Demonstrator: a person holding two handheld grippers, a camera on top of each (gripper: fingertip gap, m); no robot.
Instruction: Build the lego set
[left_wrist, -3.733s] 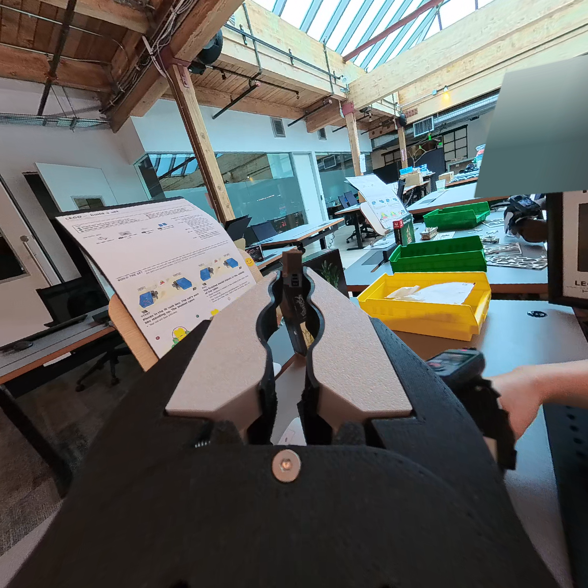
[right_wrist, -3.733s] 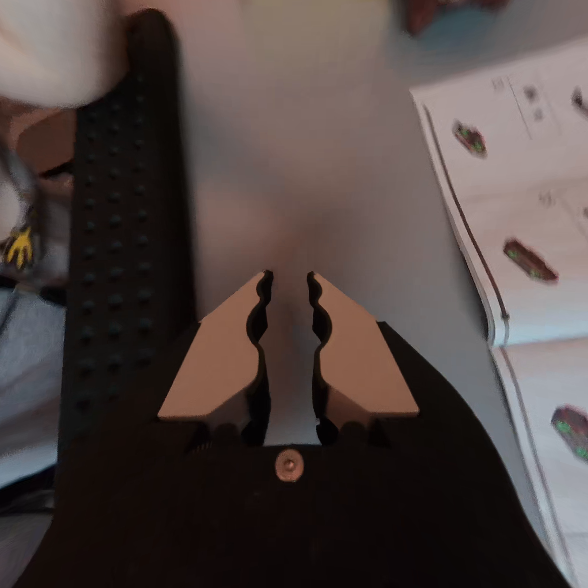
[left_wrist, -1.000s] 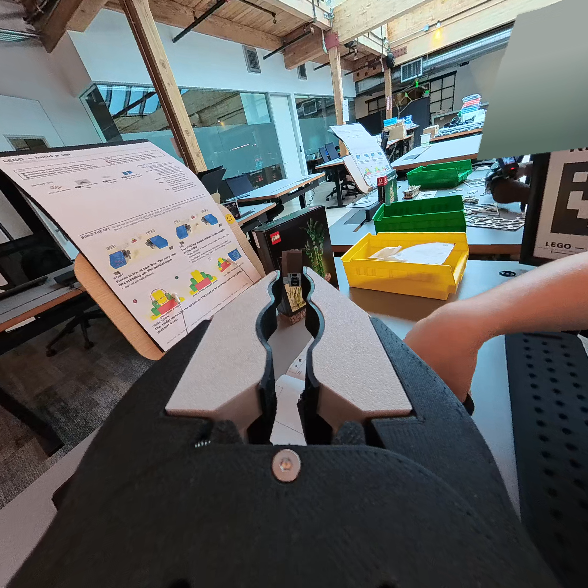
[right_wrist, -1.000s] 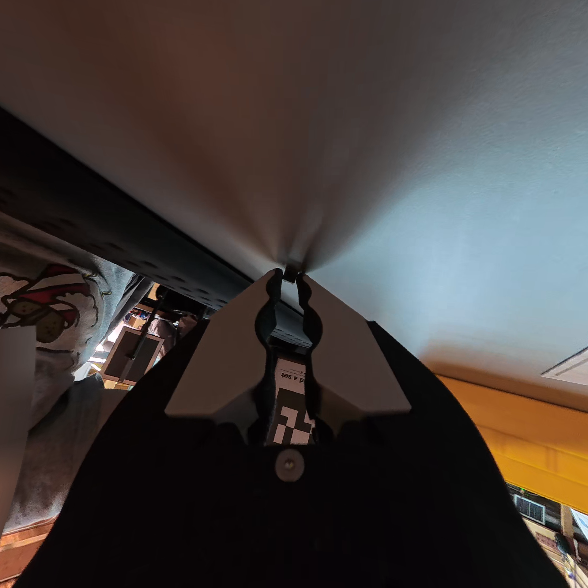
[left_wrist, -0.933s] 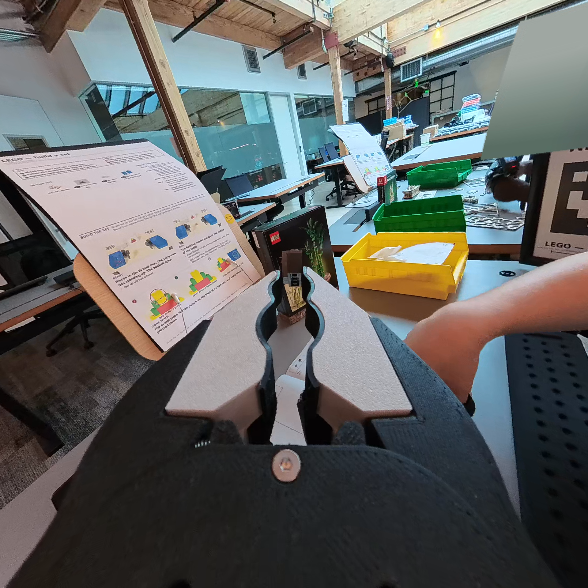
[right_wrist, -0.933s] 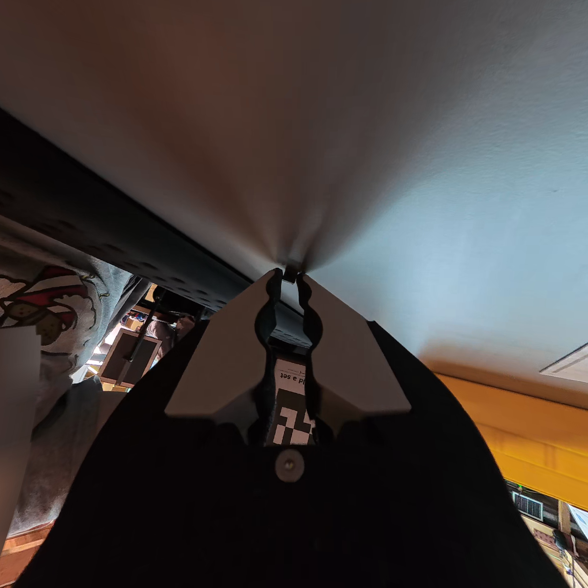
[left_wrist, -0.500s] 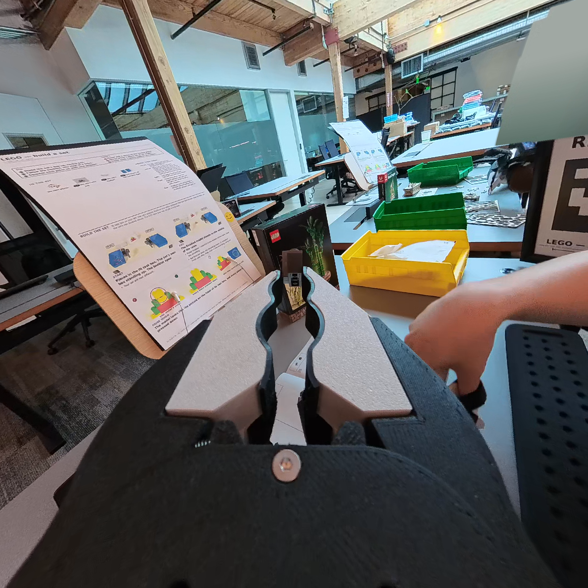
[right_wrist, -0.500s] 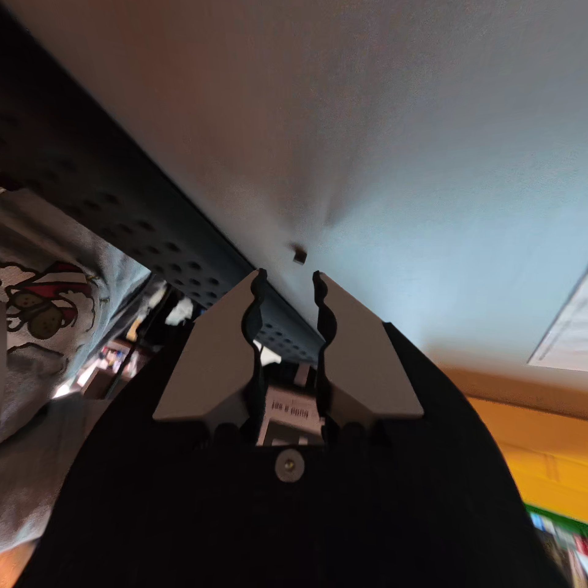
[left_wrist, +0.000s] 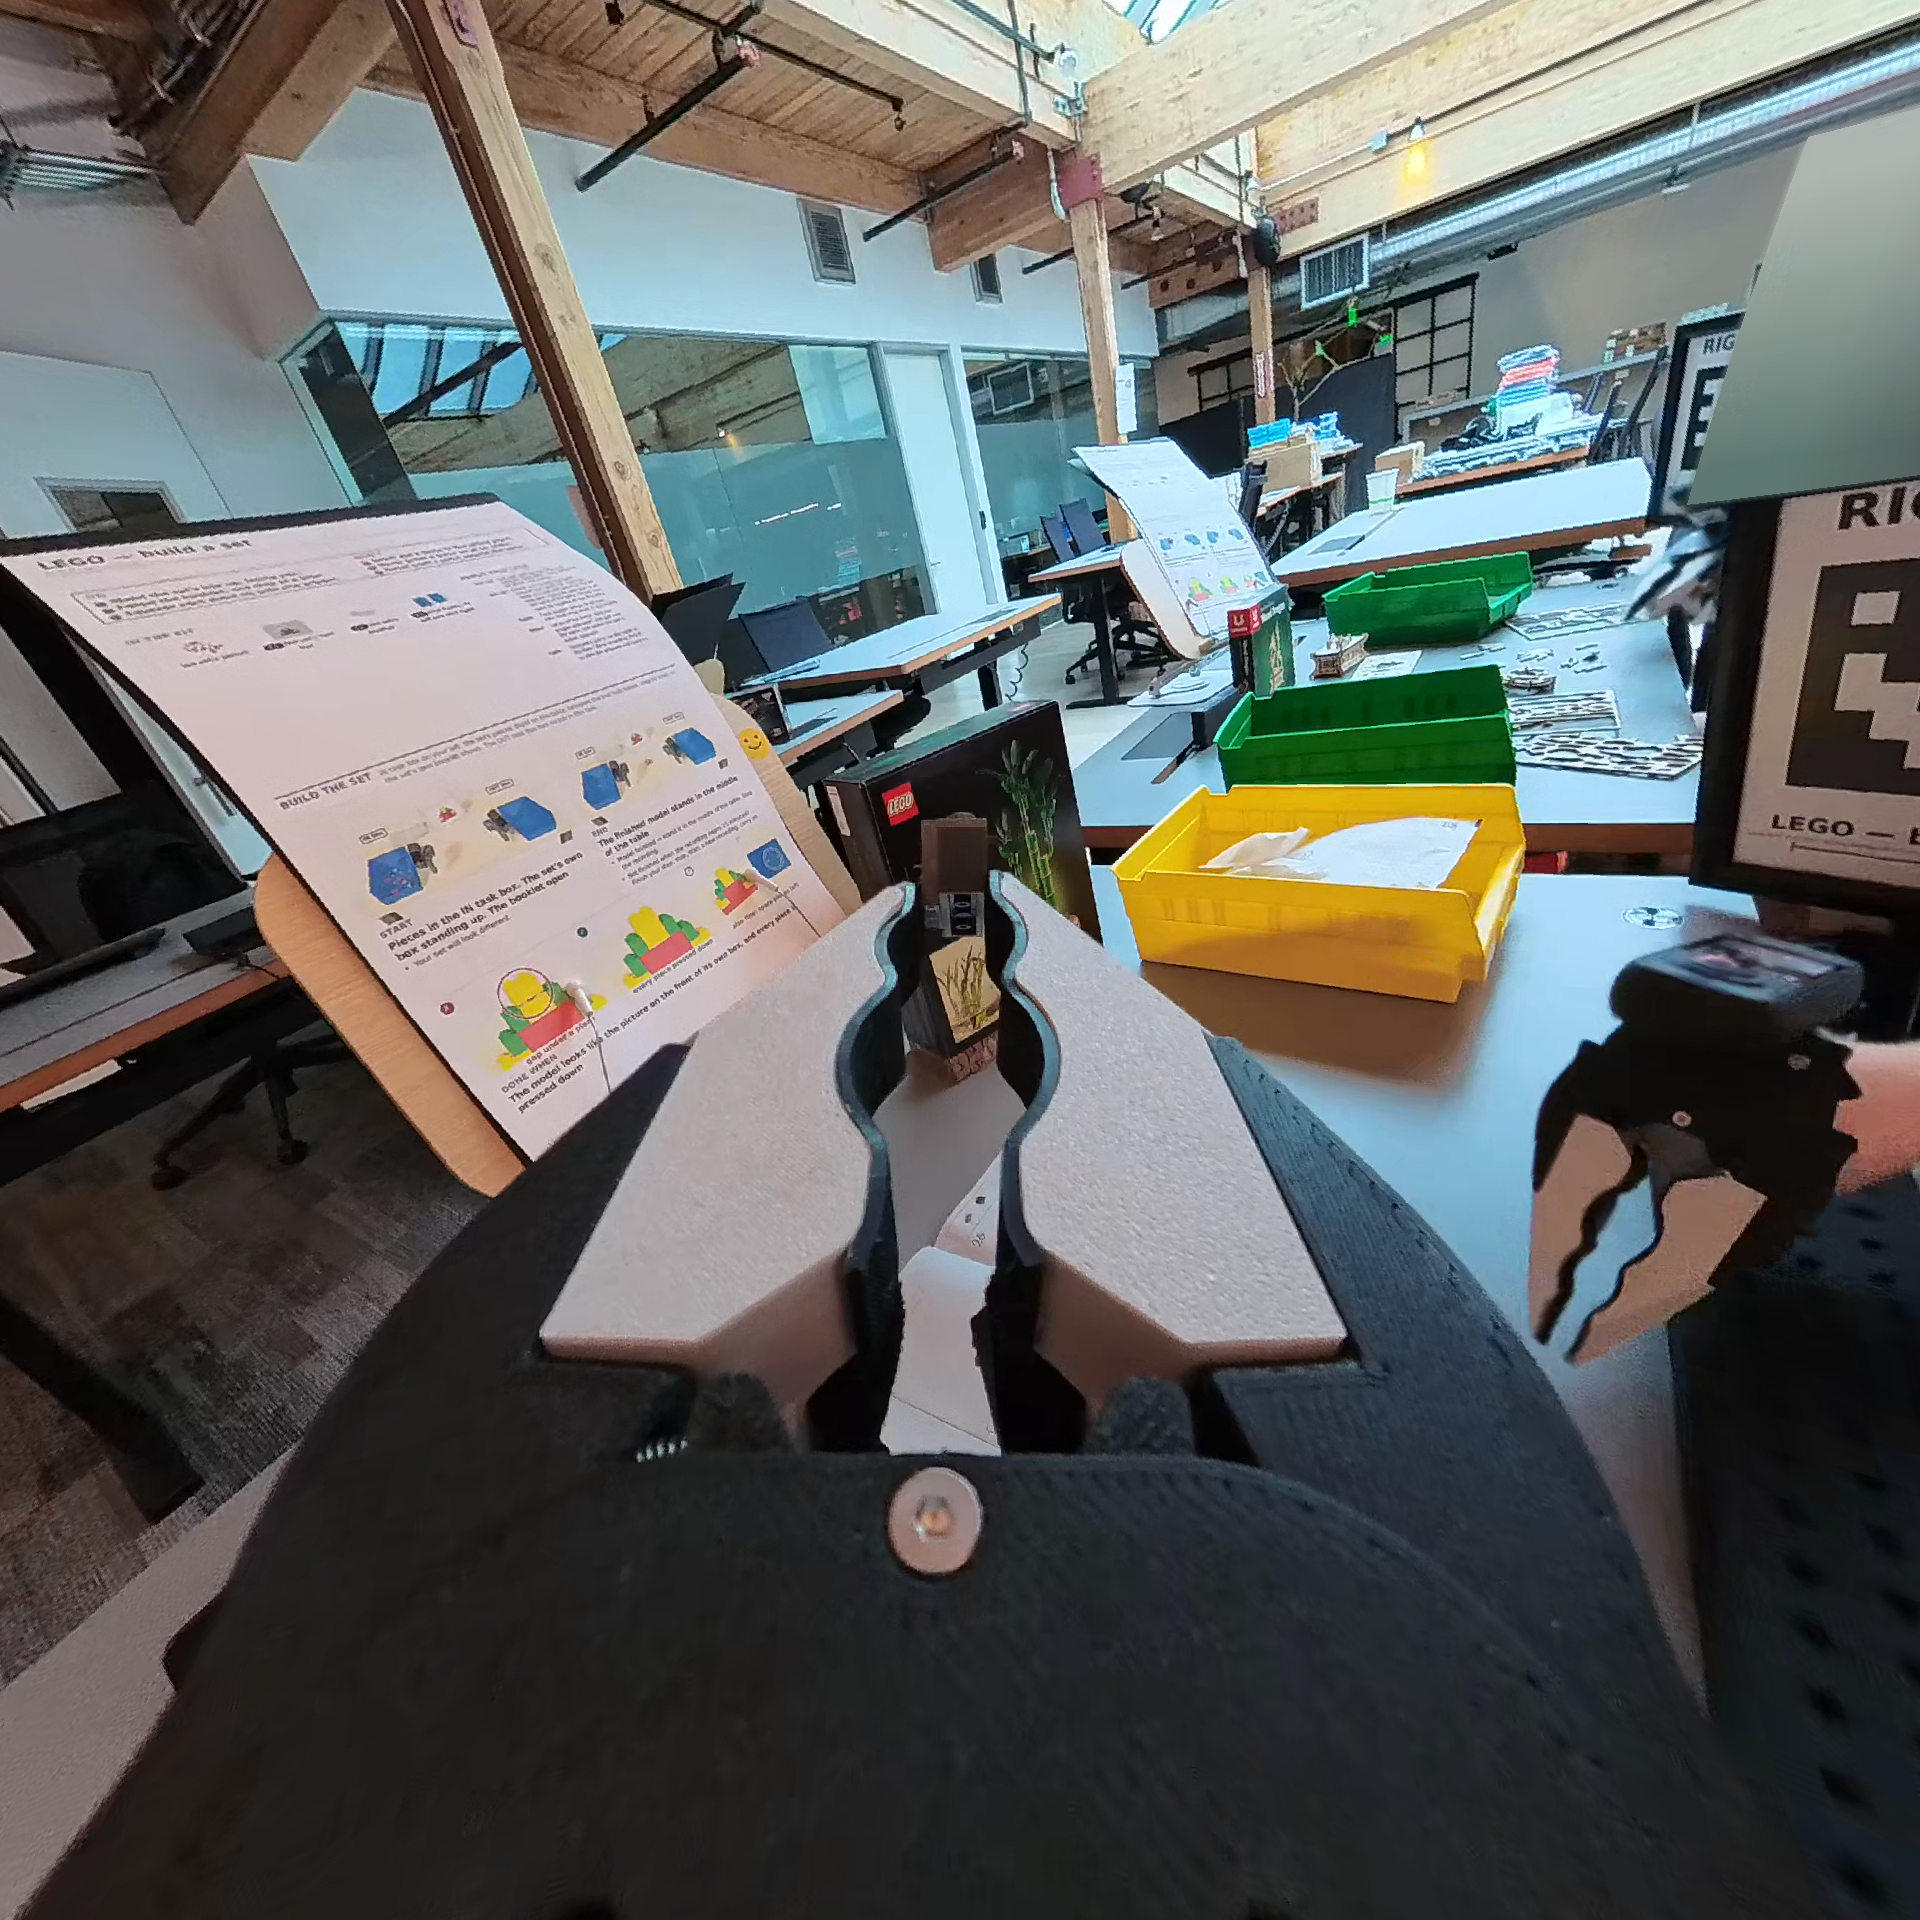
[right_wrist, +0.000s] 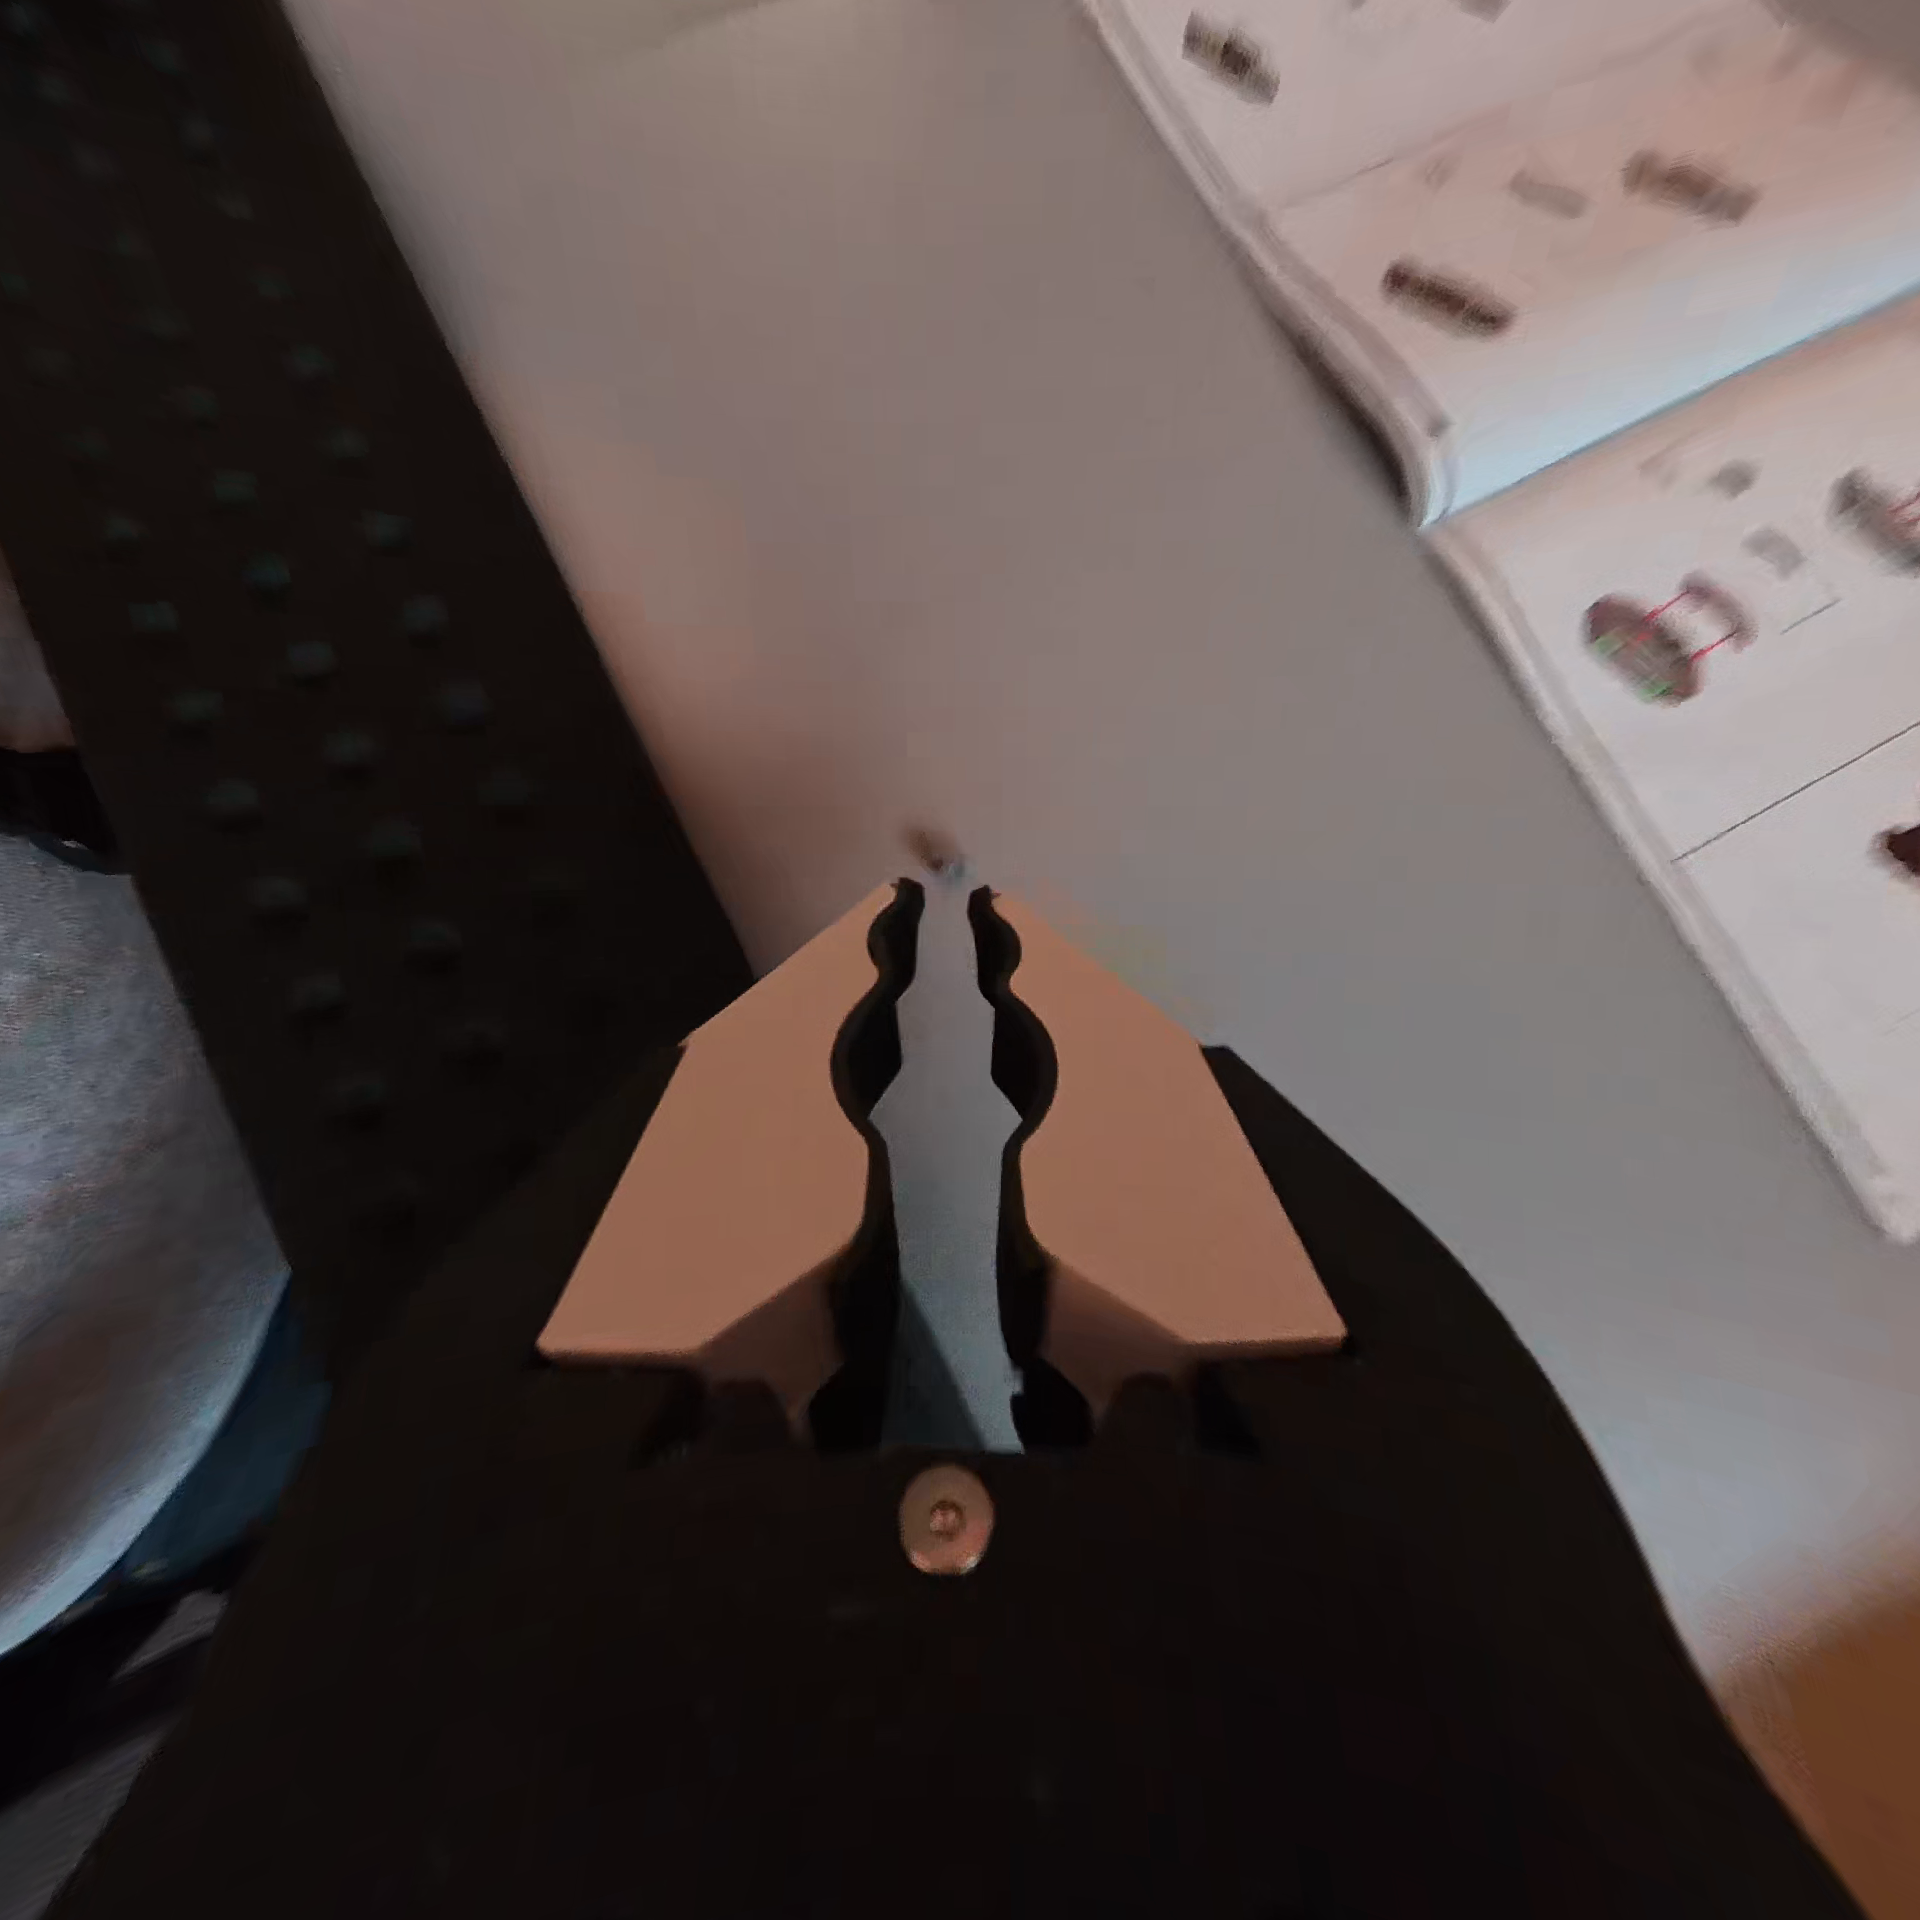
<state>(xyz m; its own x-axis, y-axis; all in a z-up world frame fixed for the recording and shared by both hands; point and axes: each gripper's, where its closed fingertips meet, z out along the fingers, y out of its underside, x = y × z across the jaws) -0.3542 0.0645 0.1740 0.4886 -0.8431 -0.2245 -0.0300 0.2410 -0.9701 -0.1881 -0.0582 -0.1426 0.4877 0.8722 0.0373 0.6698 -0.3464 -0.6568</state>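
My left gripper (left_wrist: 951, 899) is shut on a tall brown lego piece (left_wrist: 954, 961) with a dark printed panel and holds it upright above the grey table (left_wrist: 1382, 1122). My right gripper (right_wrist: 943, 896) points down at the table with its jaws a narrow gap apart and nothing between them. A tiny dark lego piece (right_wrist: 933, 852) lies on the table just beyond its tips. The right gripper also shows in the left wrist view (left_wrist: 1564, 1340), low over the table at the right. An open instruction booklet (right_wrist: 1621, 436) lies to the right of it.
A black studded mat (right_wrist: 260, 499) lies left of the right gripper. A yellow bin (left_wrist: 1320, 904), green bins (left_wrist: 1371, 727), a dark lego box (left_wrist: 977, 779), a leaning instruction sheet (left_wrist: 436, 790) and a standing tag sign (left_wrist: 1829, 727) are at the back.
The right gripper was shut on the tiny piece, opened and let it go. It has since tilted down over the table with narrower jaws. The left gripper still holds the brown piece.
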